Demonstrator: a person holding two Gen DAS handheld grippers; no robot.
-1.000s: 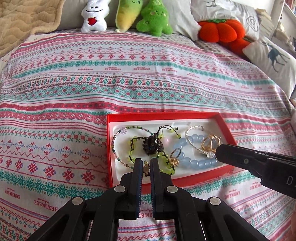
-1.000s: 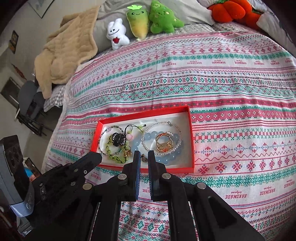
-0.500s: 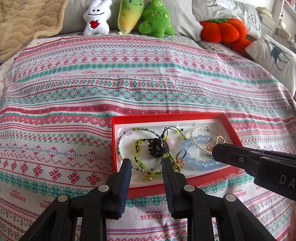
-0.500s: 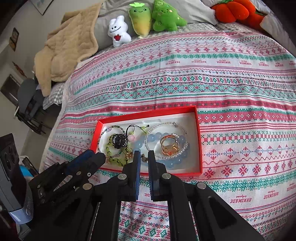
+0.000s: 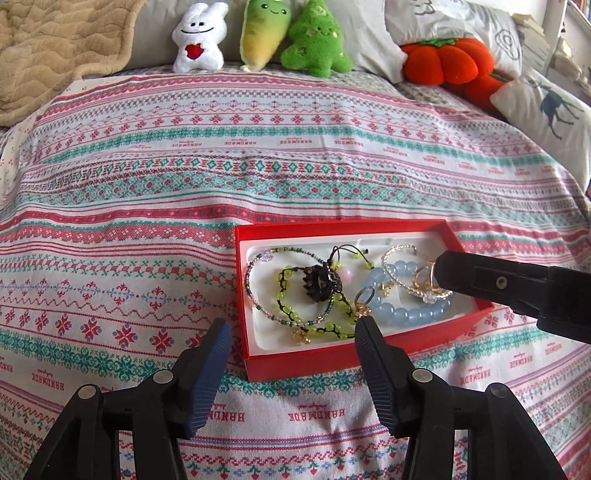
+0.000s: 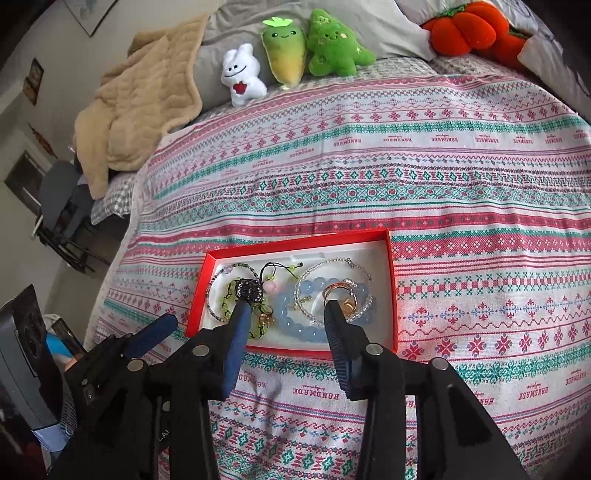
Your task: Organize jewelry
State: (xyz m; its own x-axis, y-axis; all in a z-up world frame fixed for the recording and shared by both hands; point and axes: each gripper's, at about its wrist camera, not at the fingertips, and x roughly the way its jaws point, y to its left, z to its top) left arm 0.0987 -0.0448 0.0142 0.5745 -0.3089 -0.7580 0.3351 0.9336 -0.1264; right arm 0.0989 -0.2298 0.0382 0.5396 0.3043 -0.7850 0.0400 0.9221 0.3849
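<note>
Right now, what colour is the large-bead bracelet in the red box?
Pale blue; the large-bead bracelet shows best in the left wrist view.

Open patterned bed cover [image 5: 258, 166] all around the red box [image 5: 332, 360]. Inside, crowded: bracelets, rings, black hair clip [image 5: 319, 284] touching. Right claw [image 6: 284, 314] over its right end. Plush toys [image 5: 258, 37] far back.

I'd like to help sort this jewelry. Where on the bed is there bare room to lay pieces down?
The patterned bedspread lies bare between the red box and the plush toys, and also left of the box, toward the beige blanket. Inside the box it is crowded: the blue bead bracelet, green bead bracelet and black hair claw overlap.
</note>
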